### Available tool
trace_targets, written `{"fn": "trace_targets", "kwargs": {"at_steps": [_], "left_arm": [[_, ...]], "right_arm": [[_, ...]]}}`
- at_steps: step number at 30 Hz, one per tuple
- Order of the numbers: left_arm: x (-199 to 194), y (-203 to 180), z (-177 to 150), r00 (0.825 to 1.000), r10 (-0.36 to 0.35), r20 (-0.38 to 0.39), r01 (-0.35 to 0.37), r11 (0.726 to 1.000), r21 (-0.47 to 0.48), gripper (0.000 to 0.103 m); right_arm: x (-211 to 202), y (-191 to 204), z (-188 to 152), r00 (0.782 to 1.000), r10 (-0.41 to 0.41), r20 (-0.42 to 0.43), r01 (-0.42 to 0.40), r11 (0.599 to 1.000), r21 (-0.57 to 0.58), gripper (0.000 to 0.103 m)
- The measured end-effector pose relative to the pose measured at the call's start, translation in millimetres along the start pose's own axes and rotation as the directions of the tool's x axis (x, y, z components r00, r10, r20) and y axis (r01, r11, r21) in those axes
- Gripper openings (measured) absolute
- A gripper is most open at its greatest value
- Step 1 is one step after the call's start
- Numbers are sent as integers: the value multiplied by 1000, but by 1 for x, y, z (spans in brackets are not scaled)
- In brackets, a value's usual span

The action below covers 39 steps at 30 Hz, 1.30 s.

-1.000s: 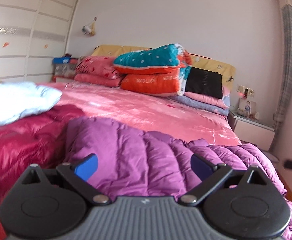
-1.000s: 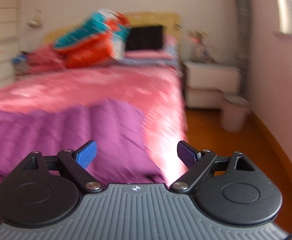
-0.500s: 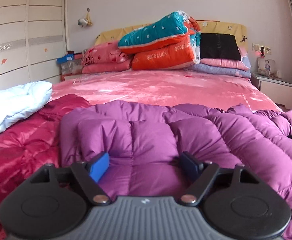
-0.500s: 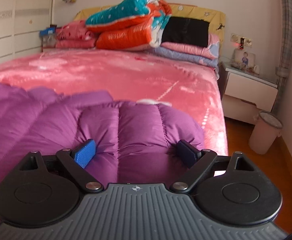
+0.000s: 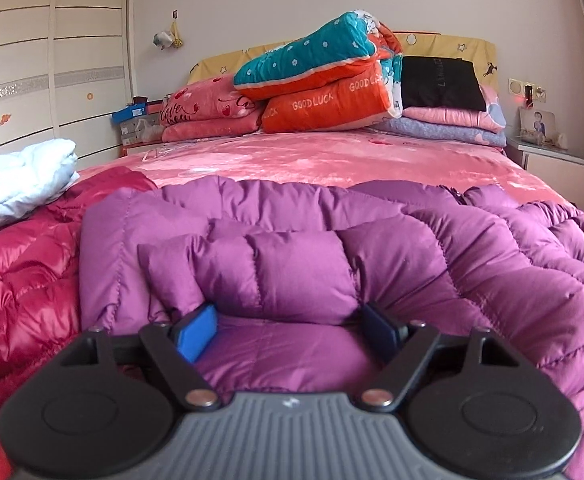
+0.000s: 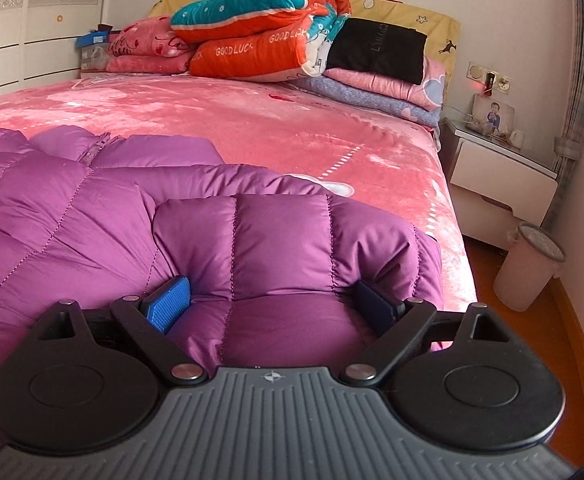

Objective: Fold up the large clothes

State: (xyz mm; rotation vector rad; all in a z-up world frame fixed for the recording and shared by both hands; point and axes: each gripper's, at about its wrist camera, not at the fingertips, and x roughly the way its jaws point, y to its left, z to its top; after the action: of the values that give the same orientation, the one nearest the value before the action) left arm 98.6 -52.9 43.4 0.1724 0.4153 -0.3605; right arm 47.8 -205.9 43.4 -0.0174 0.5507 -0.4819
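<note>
One purple down jacket [image 5: 372,248] lay spread across the near end of the bed [image 5: 312,156], with one crimson quilted coat [image 5: 20,280] just beside it on the left and one white garment [image 5: 16,176] beyond that.

The left gripper [image 5: 288,326] had its jaws wide apart, bracketing a puffed panel of the jacket's near edge; the padding bulged between them, touching both pads, but it was not pinched. The right gripper [image 6: 270,298] stood the same way at the jacket's other end, jaws spread around a quilted fold, with nothing clamped.

By my judgement the step in hand was taking hold of the near edge at two spots, ahead of the first fold. The next move would call for both sets of jaws to clench on fabric, not just loft, then lift together and carry the edge toward the headboard [image 6: 432,28].
</note>
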Motion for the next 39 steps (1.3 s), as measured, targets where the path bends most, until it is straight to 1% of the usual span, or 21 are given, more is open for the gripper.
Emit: {"fn": "trace_targets", "kwargs": {"at_steps": [2,5,7,9,13,15,16,17,18,20,21,23,26,29,31,35,39], "left_arm": [[-2,0,1,1000,5,0,-5,1000,5,80],[-12,0,5,999,19,-27,-19,1000,2,81],[-27,0,8,998,25,-56,-26,1000,-13,81],[-45,-2,10,998,20,-64,-21,1000,-19,82],[-83,-12,5,995,-37,-93,34,999,-35,85],[-101,-20,-3,993,-34,-115,31,999,-24,85],[-108,-23,-6,991,-46,-126,43,999,-25,85],[-116,-25,-11,987,-73,-144,69,997,-34,85],[-123,-28,-16,983,-85,-160,80,996,-36,85],[-135,-32,-29,977,-85,-196,82,996,-21,85],[-140,-34,-36,972,-86,-217,85,996,-15,85],[-152,-34,-47,967,-90,-240,89,996,-17,85],[-170,-29,-54,961,-98,-260,93,995,-30,85],[-187,-25,-59,955,-98,-279,94,995,-29,86],[-199,-26,-64,953,-91,-290,94,996,-4,86],[-228,-26,-78,955,-93,-280,105,994,27,86],[-251,-24,-89,952,-99,-288,113,993,32,86]], "right_arm": [[-7,2,-4,1000,-2,7,2,1000,1,103],[-16,-5,-5,1000,20,12,-20,1000,24,103],[-22,-10,-6,999,44,4,-45,998,42,103],[-34,-14,-4,998,57,-21,-57,998,36,103],[-74,-14,-10,999,16,-30,-14,999,41,103],[-98,-11,-19,1000,21,-15,-20,998,53,103],[-111,-8,-24,1000,24,-10,-23,998,55,103],[-122,-5,-30,1000,20,-5,-20,998,54,103],[-133,-2,-36,1000,16,-1,-16,999,48,103],[-153,5,-48,1000,23,-4,-22,999,37,103],[-159,9,-55,999,37,-24,-36,999,30,103],[-167,18,-69,993,65,-94,-66,998,-6,103],[-190,27,-89,992,50,-116,-56,997,-54,103],[-211,24,-102,987,72,-142,-75,997,-19,103],[-223,20,-108,984,87,-155,-87,996,6,103],[-248,10,-126,974,124,-188,-113,991,66,103],[-272,3,-138,967,150,-205,-132,986,102,103]]}}
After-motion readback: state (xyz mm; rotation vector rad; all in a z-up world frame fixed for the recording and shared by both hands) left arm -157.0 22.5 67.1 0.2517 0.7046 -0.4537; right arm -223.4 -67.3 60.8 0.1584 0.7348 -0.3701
